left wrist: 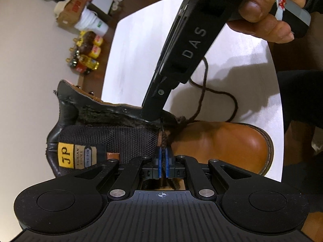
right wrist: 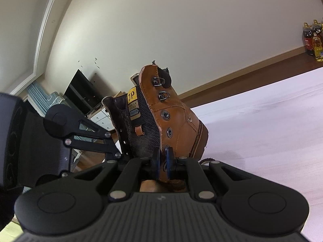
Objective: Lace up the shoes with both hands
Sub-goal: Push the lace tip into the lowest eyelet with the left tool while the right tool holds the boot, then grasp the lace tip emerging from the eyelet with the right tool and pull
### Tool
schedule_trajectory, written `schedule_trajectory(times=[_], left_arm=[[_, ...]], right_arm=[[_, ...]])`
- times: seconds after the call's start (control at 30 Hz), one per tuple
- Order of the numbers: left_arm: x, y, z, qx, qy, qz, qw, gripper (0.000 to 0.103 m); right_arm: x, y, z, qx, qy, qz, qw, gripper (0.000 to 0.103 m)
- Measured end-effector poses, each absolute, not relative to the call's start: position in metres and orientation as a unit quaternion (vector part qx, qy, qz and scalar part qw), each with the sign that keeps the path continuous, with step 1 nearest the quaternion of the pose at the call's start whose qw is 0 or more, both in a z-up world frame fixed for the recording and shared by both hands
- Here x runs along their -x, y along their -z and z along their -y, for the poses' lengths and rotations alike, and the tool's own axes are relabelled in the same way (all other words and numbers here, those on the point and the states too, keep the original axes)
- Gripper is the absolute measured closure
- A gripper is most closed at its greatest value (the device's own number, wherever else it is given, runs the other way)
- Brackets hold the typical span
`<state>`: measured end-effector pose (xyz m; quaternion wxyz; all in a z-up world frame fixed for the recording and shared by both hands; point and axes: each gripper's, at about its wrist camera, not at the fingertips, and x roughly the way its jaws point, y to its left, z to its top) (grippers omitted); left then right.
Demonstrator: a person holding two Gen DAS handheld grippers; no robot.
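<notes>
boot (left wrist: 212, 141) lies on the table (left wrist: 141, 50) (bottles (left wrist: 86, 54) beyond, on the floor), lace (left wrist: 201, 92) trailing behind it.

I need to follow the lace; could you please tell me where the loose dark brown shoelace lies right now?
In the left wrist view, the dark brown shoelace loops across the white table, beyond the tan leather boot, running under the right gripper.

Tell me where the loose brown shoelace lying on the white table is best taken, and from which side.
Probably take the shoelace at the raised strand where its loop crosses on the table, coming from above: the lace there lies free of the boot, while near the eyelets both claws crowd it.
</notes>
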<state>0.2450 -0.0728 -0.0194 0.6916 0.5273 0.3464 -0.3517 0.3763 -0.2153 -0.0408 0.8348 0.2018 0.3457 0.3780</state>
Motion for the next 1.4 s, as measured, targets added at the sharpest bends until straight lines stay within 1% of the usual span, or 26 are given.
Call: schedule_trajectory(times=[0.1,0.23,0.3,0.37,0.43,0.53,0.6,0.67,0.77,0.87,0.97,1.03,1.07,1.1,1.13,1.23,1.3,1.33,1.4], left_arm=[[-0.250,0.015,0.075,-0.507,0.352,-0.345,0.707,0.099],[-0.248,0.018,0.077,-0.512,0.349,-0.342,0.706,0.099],[-0.248,0.017,0.074,-0.507,0.350,-0.344,0.709,0.099],[-0.250,0.016,0.076,-0.501,0.352,-0.343,0.713,0.099],[-0.249,0.016,0.078,-0.500,0.352,-0.342,0.714,0.099],[-0.248,0.013,0.081,-0.495,0.354,-0.340,0.717,0.099],[-0.249,0.010,0.080,-0.492,0.356,-0.340,0.718,0.099],[-0.249,0.009,0.083,-0.490,0.357,-0.341,0.719,0.099],[-0.248,0.007,0.085,-0.490,0.357,-0.340,0.719,0.099],[-0.248,0.006,0.085,-0.487,0.360,-0.340,0.720,0.099],[-0.249,0.007,0.085,-0.486,0.361,-0.338,0.721,0.098],[-0.250,0.008,0.086,-0.485,0.361,-0.336,0.722,0.098],[-0.249,0.007,0.084,-0.481,0.361,-0.336,0.725,0.098],[-0.248,0.007,0.083,-0.478,0.360,-0.335,0.728,0.098],[-0.246,0.005,0.081,-0.468,0.359,-0.336,0.735,0.095],[-0.239,0.000,0.073,-0.443,0.355,-0.339,0.751,0.093],[-0.221,-0.009,0.053,-0.418,0.350,-0.339,0.767,0.085],[-0.217,-0.011,0.048,-0.411,0.349,-0.338,0.771,0.079],[-0.204,-0.013,0.021,-0.383,0.324,-0.340,0.795,0.078]], right_arm=[[-0.377,0.042,0.217,-0.206,-0.382,-0.344,0.833,0.096],[-0.378,0.045,0.228,-0.230,-0.391,-0.334,0.826,0.096],[-0.375,0.045,0.238,-0.239,-0.384,-0.324,0.831,0.091],[-0.371,0.043,0.245,-0.215,-0.373,-0.313,0.847,0.089],[-0.363,0.041,0.244,-0.160,-0.382,-0.296,0.861,0.089],[-0.343,0.034,0.224,-0.016,-0.403,-0.252,0.880,0.089],[-0.328,0.032,0.204,0.100,-0.403,-0.216,0.884,0.089],[-0.319,0.032,0.189,0.180,-0.403,-0.189,0.877,0.090],[-0.311,0.035,0.173,0.260,-0.407,-0.160,0.861,0.090],[-0.311,0.038,0.164,0.302,-0.402,-0.154,0.851,0.090],[-0.313,0.041,0.155,0.327,-0.409,-0.154,0.838,0.090],[-0.313,0.044,0.150,0.344,-0.410,-0.153,0.831,0.094],[-0.312,0.045,0.148,0.352,-0.410,-0.153,0.827,0.098],[-0.312,0.046,0.147,0.355,-0.410,-0.155,0.826,0.099],[-0.312,0.044,0.148,0.347,-0.410,-0.159,0.828,0.100],[-0.307,0.042,0.153,0.336,-0.398,-0.164,0.838,0.100],[-0.302,0.041,0.160,0.338,-0.375,-0.169,0.846,0.100],[-0.301,0.041,0.165,0.337,-0.366,-0.174,0.850,0.100],[-0.296,0.040,0.182,0.331,-0.330,-0.192,0.863,0.101]])
